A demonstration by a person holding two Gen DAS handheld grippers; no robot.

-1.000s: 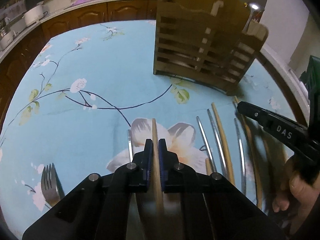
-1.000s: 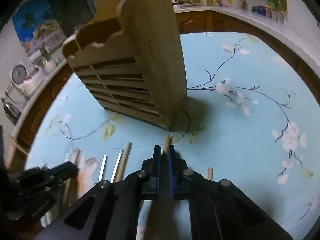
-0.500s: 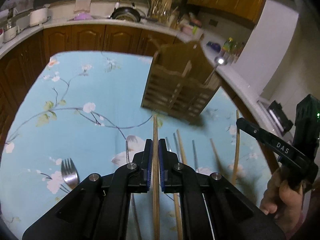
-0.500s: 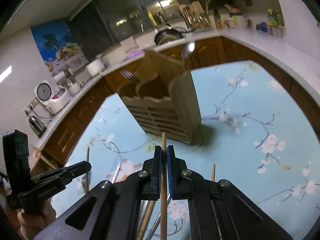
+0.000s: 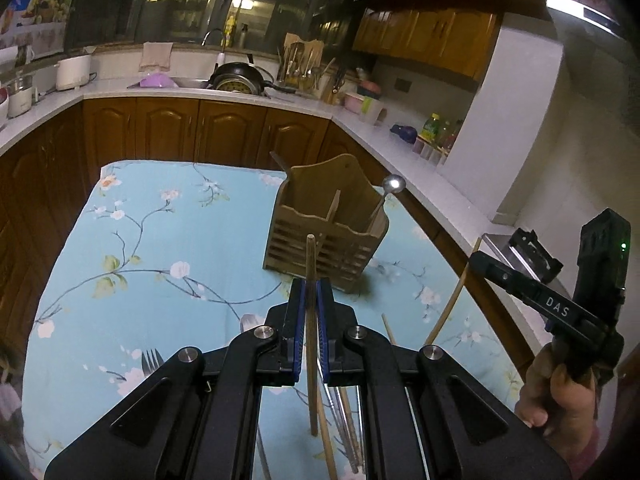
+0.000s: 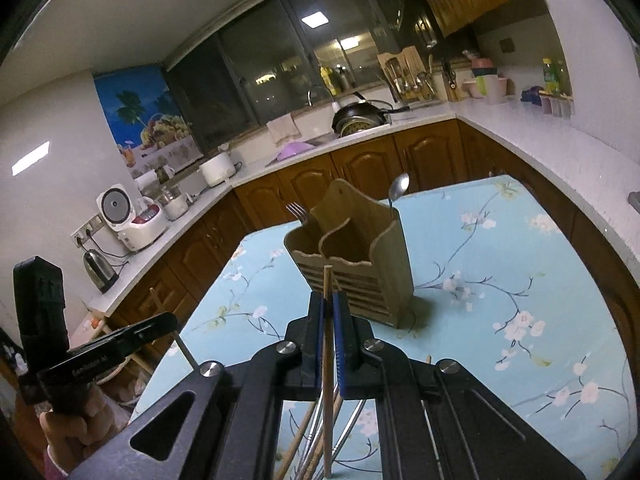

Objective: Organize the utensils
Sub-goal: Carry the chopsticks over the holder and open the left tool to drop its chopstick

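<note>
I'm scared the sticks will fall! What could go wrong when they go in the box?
Each gripper pinches one thin wooden chopstick, left and right. Held between narrow pads, a stick could swivel or slip out on the way.

The wooden holder already has a spoon and a fork standing in it. A chopstick tip might bump them, or catch the holder's rim and nudge the holder.

With both grippers heading for one holder, they might knock together.

Two wrist fisheyes, both raised above the table and looking forward and down.

Left wrist view faces the wooden utensil caddy (image 5: 326,226) from its near-left, right-hand unit at frame right; right wrist view faces the same caddy (image 6: 352,256) from near-right, left-hand unit at frame left. Shared: caddy, floral tablecloth (image 5: 160,240), kitchen counter (image 6: 360,136) and sink wall. Both moderately near.
</note>
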